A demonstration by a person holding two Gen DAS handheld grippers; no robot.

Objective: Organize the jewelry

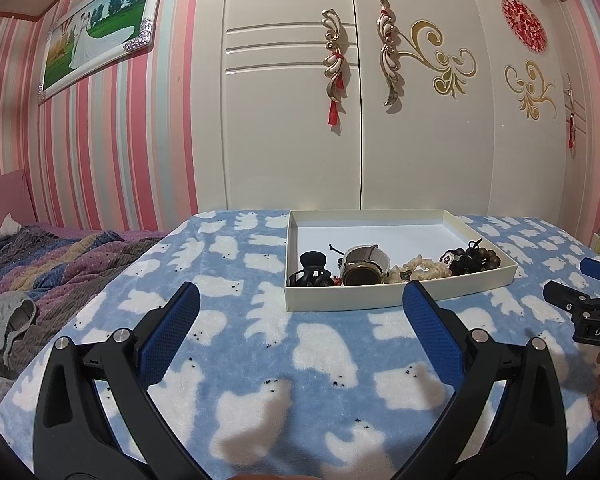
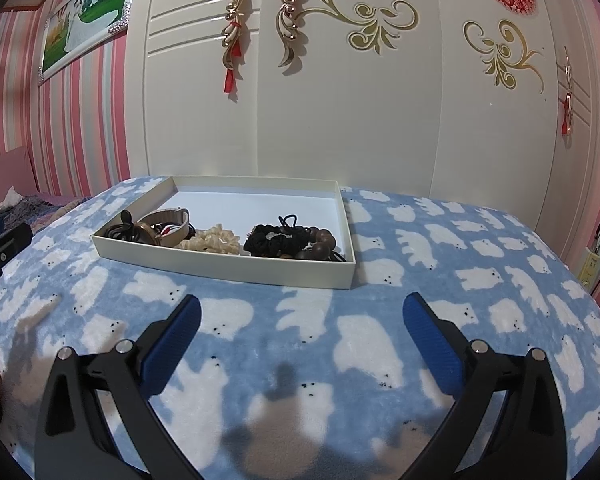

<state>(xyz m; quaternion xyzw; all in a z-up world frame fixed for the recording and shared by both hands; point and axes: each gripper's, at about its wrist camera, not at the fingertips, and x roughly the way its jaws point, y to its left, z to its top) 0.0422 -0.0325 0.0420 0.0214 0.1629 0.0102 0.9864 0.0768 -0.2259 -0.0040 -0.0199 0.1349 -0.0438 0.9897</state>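
Left tongs [image 1: 300, 296] gape empty before the jewelry-filled tray [image 1: 400, 300].

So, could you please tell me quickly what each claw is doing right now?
Left claw: open, holding nothing.
Right claw: open, holding nothing.
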